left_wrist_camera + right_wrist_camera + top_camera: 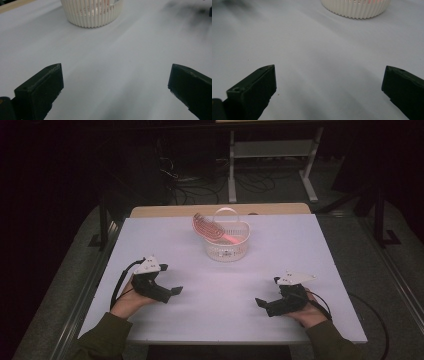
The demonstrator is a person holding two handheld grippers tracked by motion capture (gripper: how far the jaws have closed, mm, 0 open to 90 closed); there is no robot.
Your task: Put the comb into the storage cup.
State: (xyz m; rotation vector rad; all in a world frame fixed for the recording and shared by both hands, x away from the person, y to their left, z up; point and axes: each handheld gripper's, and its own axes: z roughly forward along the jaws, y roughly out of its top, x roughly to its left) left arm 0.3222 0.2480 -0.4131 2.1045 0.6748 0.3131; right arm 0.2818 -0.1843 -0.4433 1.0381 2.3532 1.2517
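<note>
L gripper (pixel 176 290) + R gripper (pixel 260 301) low on table (pixel 215 292), jaws wide.

Dim room, light falling on white table (pixel 320 250). Wooden tabletop edge (pixel 165 210) beyond far edge. Grey floor (pixel 350 235), tangled cables (pixel 200 182), white frame legs (pixel 232 175) behind. Dark surroundings at both sides.

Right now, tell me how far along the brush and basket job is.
Done: the pink brush already lies in the white basket, its head sticking out over the rim. In hand: nothing; the left hand-held gripper and right hand-held gripper rest open on the table, apart from the basket. Left: nothing evident.
</note>
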